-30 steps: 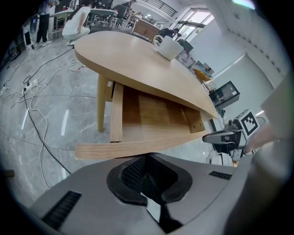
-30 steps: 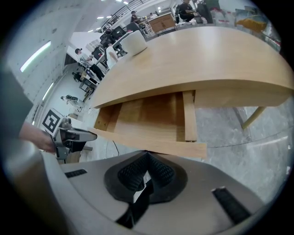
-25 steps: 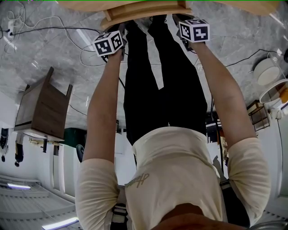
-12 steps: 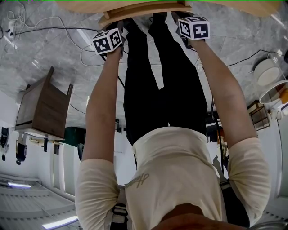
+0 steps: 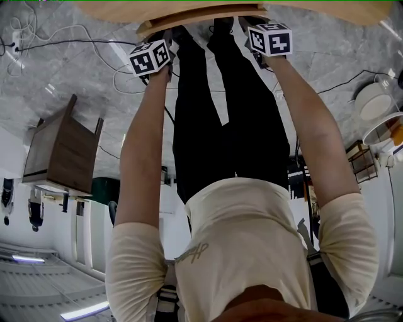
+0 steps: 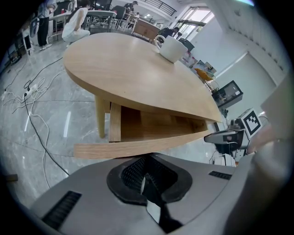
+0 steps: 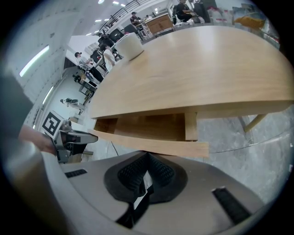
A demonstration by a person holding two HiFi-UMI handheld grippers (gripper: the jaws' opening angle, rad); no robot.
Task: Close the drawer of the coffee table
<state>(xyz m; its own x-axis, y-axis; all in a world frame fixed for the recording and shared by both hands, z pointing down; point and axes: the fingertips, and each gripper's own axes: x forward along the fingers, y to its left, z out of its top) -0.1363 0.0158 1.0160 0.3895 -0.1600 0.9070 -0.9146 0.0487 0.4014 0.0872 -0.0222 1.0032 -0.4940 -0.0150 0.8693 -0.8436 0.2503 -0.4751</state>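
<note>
The light wooden coffee table [image 6: 138,69] has an oval top, and its drawer [image 6: 138,148] stands partly out beneath it. In the head view the drawer front [image 5: 201,14] lies at the top edge, with my left gripper [image 5: 151,58] and right gripper [image 5: 271,39] held up against it. My left gripper [image 6: 146,158] is shut, its tips at the curved drawer front near its left end. The right gripper [image 7: 146,157] is also shut, against the drawer front [image 7: 156,145] near its other end. Nothing is held between either pair of jaws.
A white mug [image 6: 172,48] stands on the table top. A dark wooden cabinet [image 5: 60,151] stands on the marble floor at my left. Cables [image 5: 63,38] trail over the floor, and white round objects [image 5: 373,100] sit at my right. People are in the background.
Both grippers have moved forward toward the table, and the drawer front has slid a little further in under the top.
</note>
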